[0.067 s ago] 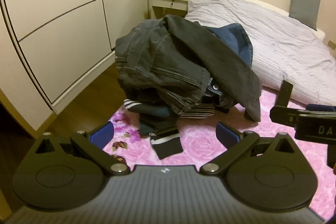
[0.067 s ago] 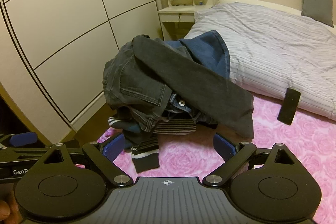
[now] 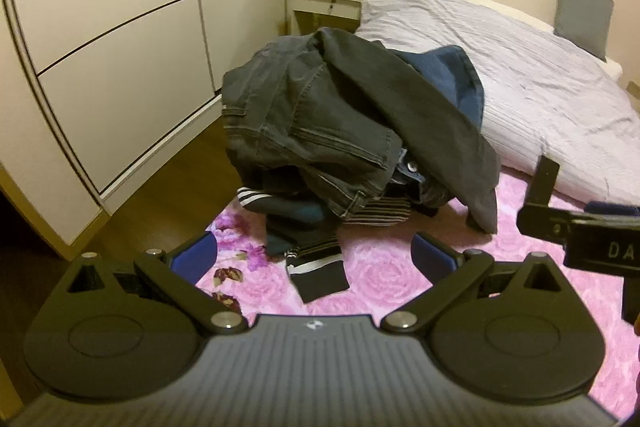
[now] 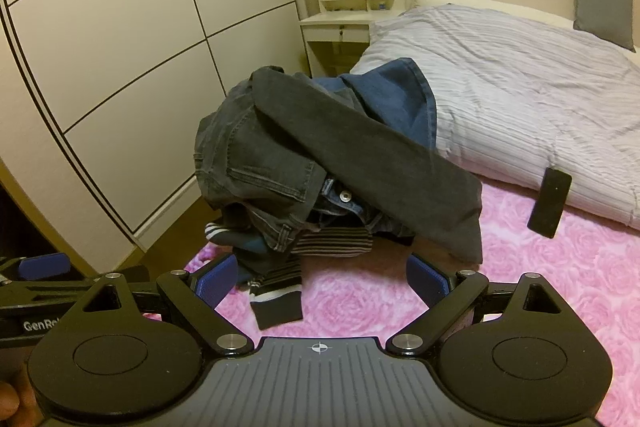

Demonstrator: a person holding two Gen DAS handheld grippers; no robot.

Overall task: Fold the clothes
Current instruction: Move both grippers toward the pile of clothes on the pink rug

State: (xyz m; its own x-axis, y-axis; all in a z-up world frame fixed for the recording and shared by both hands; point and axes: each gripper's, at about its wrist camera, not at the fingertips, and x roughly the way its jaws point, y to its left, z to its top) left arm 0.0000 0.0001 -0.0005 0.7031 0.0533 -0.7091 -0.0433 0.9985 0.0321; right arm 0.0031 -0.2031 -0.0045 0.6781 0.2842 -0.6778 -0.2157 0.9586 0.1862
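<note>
A heap of clothes (image 3: 340, 131) lies on a pink rose-patterned rug (image 3: 380, 279); it also shows in the right wrist view (image 4: 320, 155). Dark grey jeans (image 4: 256, 163) lie on top, blue denim (image 4: 396, 99) behind, striped garments (image 4: 332, 241) underneath. A black striped cuff (image 3: 318, 273) sticks out toward me. My left gripper (image 3: 314, 259) is open and empty, short of the heap. My right gripper (image 4: 320, 283) is open and empty, also short of the heap. The right gripper's body (image 3: 580, 239) shows at the left wrist view's right edge.
A bed with a pale striped duvet (image 4: 520, 87) lies to the right, a grey cushion (image 4: 600, 3) on it. White wardrobe doors (image 3: 100, 47) stand on the left. A white dressing table with round mirror (image 4: 352, 15) stands at the back. Wood floor (image 3: 152, 195) borders the rug.
</note>
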